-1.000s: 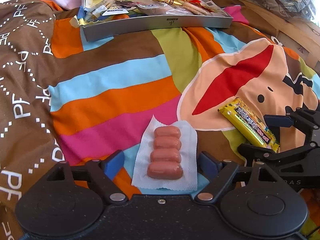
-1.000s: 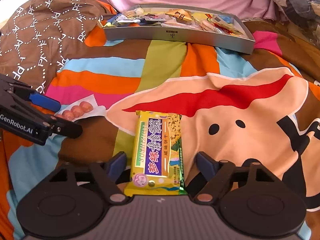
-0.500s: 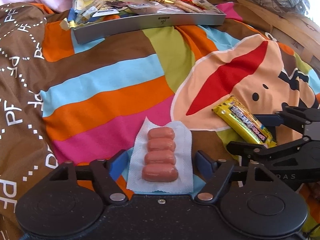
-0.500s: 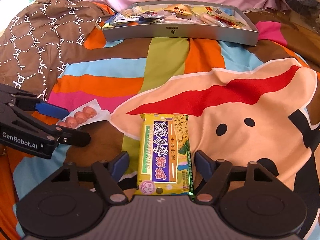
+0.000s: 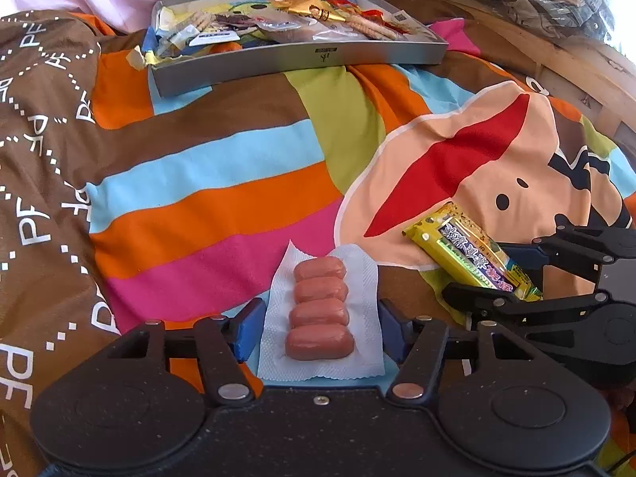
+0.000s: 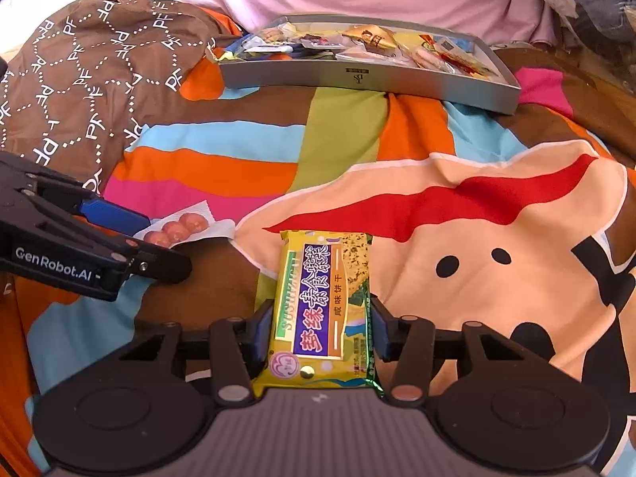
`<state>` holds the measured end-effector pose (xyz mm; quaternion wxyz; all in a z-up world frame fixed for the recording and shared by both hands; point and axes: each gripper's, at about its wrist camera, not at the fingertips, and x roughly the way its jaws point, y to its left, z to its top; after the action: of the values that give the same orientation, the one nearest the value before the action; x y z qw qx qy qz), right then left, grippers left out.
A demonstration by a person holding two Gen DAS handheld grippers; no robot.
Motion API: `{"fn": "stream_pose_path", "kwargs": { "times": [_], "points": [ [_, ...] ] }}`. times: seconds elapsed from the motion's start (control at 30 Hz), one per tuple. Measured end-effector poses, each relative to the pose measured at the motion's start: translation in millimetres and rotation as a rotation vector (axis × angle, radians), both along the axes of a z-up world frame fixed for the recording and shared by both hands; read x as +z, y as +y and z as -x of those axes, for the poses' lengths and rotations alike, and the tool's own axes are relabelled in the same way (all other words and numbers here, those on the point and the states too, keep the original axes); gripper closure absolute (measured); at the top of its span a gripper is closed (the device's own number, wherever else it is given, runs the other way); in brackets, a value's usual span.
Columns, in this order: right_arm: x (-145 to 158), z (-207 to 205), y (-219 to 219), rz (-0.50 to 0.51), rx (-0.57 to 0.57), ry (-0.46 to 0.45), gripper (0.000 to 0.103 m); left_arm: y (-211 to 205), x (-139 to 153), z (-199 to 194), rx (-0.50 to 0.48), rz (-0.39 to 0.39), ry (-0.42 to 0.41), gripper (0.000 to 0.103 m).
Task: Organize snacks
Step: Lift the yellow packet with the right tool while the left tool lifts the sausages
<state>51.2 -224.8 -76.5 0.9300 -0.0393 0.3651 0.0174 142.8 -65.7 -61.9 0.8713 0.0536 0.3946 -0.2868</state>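
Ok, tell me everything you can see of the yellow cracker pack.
The cracker pack is a flat, glossy yellow foil wrapper with a purple band of Chinese characters, a green side strip and a printed cracker picture. It looks sealed and undented. It lies lengthwise between the right gripper fingers, whose blue pads press its long edges near the closer end. Its far end rests on the bedspread, over the cartoon face's edge.

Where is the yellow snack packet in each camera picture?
Left wrist view: the yellow snack packet lies at the right, slanted, between the right gripper jaws.
Right wrist view: the packet is bottom centre, standing lengthwise between that gripper's blue pads.
Shared landmark: the grey snack tray at the top.
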Motion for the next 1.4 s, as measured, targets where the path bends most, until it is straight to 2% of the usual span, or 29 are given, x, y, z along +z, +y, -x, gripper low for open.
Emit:
{"fn": "stream_pose_path", "kwargs": {
  "times": [0.23, 1.1, 1.2, 1.27, 1.4],
  "points": [
    [-2, -1, 4, 0.026, 0.012, 0.001, 0.051, -3, 0, 3, -0.021, -0.016, -0.021, 0.042],
    [-3, 2, 4, 0.022, 0.009, -0.013, 0.051, 1, 6, 7, 0.001, 0.013, -0.042, 0.045],
    [-3, 0, 2, 0.006, 0.015, 0.001, 0.045, -3, 2, 3, -0.021, -0.023, -0.012, 0.039],
    [-2, -3, -2, -0.026, 0.019, 0.015, 0.041, 0, -1, -2, -0.011, -0.007, 0.017, 0.038],
    [-2, -3, -5, -0.045, 0.019, 0.021, 0.043, 4, -4, -8, -0.001, 0.020, 0.060, 0.037]
  ]
}}
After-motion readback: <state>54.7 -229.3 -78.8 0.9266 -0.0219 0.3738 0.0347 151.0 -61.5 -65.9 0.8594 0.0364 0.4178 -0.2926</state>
